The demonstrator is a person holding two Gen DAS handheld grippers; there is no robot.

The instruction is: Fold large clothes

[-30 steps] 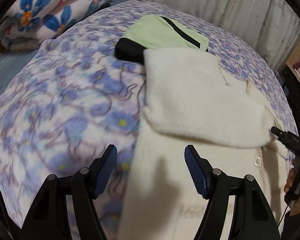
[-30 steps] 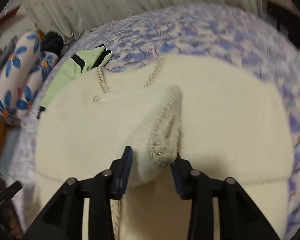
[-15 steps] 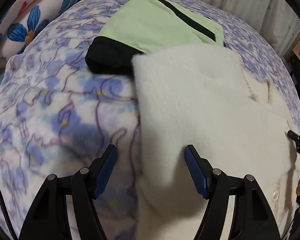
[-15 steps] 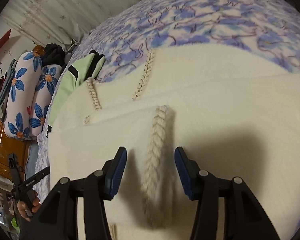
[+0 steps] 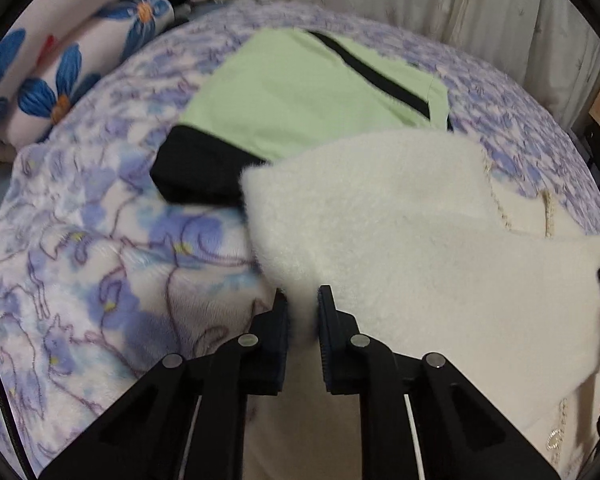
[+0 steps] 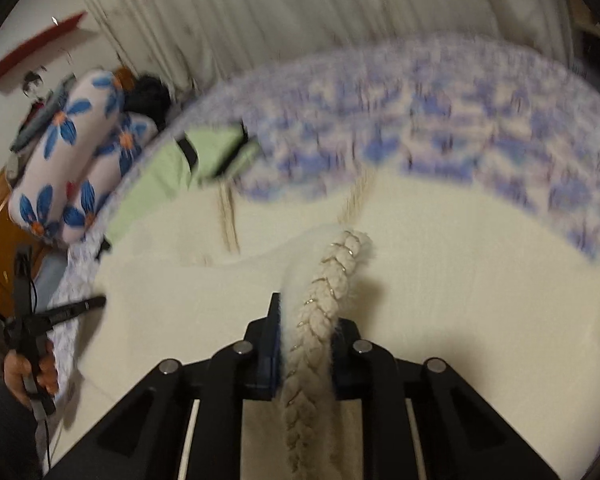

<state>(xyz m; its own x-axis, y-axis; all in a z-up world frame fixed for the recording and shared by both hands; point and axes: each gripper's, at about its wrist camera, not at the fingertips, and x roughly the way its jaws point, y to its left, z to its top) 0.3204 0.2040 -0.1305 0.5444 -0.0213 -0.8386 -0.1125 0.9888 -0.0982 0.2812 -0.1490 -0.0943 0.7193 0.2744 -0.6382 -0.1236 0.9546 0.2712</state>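
Left wrist view shows the left gripper [image 5: 302,300], whose jaws stood wide half a second ago, now pinched onto the near left edge of the fluffy cream-white knitted cardigan [image 5: 420,240] spread over the blue-flowered fleece bed blanket [image 5: 80,280]. Right wrist view shows the right gripper [image 6: 306,320], which has likewise just been closing, clamped on the cardigan's braided cream trim [image 6: 324,300], now raised off the fabric instead of lying flat. With both edges seized, a fold of the cardigan looks ready to be lifted and carried over. Behind it, toward the far edge of the bed, a folded pale-green garment with black bands [image 5: 300,92] lies partly covered by the cardigan. Motion blur smears the far blanket in the right view; the cardigan's near hem is hidden under both grippers, and its right side runs out of frame.
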